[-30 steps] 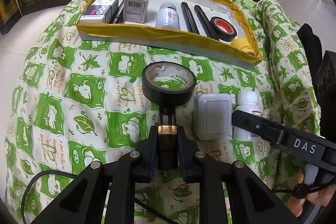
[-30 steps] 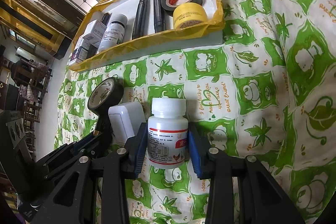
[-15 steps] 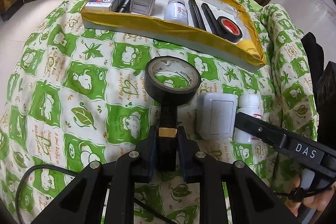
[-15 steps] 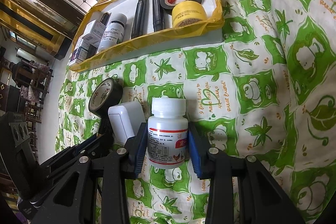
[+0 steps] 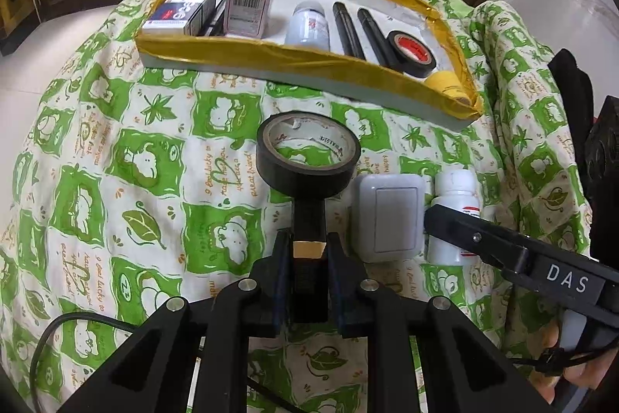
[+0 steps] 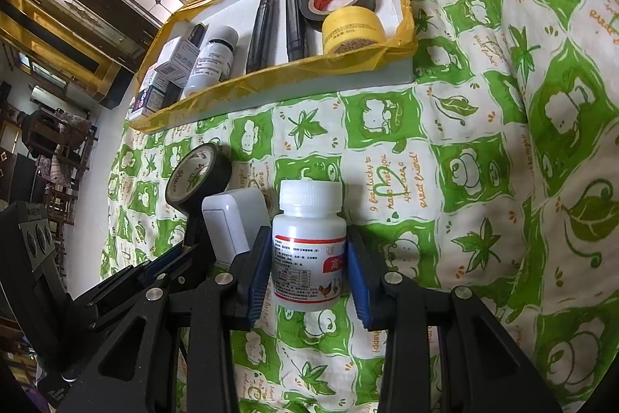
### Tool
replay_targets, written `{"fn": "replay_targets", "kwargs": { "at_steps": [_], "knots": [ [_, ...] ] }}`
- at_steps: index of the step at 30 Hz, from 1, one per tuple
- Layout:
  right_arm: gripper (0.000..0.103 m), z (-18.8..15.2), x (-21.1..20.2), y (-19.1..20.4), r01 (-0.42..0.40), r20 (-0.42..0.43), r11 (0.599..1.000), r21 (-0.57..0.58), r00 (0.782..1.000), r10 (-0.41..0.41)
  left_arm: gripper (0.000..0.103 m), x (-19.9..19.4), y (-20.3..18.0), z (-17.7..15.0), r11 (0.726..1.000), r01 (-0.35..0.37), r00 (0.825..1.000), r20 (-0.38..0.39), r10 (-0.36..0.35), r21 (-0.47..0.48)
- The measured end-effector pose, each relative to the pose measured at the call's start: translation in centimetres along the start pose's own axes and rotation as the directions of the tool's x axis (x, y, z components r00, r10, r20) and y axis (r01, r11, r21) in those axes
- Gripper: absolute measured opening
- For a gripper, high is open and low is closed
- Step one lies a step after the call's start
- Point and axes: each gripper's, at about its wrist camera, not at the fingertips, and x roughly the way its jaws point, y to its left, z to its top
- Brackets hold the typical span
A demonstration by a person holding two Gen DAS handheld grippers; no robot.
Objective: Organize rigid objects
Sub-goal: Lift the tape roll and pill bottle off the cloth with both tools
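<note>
My left gripper is shut on a black stick with a gold band, held just behind a black tape roll. My right gripper is shut on a white pill bottle with a red label, which also shows in the left wrist view. A white switch plate lies between tape and bottle. A yellow-rimmed tray at the back holds boxes, a bottle, black pens, a black-red tape and a yellow tape.
A green and white patterned cloth covers the rounded surface, which falls away at its left and right edges. A cable runs at the lower left. The tray also shows in the right wrist view.
The left gripper has moved forward a little with the stick, so the tray looks nearer. The right gripper still grips the bottle in the same spot.
</note>
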Motion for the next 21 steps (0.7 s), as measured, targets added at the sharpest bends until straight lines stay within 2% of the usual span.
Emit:
{"fn": "replay_targets", "kwargs": {
  "at_steps": [12,21],
  "knots": [
    [0.036,0.3,-0.8,-0.2,-0.024,0.022,1.0,0.004,0.999,0.024,0.017,-1.9,0.6,-0.4,0.998,0.057,0.997,0.056,-0.056,-0.017],
    [0.036,0.2,-1.0,-0.5,-0.03,0.029,1.0,0.01,0.999,0.029,0.017,-3.1,1.2,-0.8,0.992,0.107,0.99,0.098,-0.101,-0.064]
  ]
}}
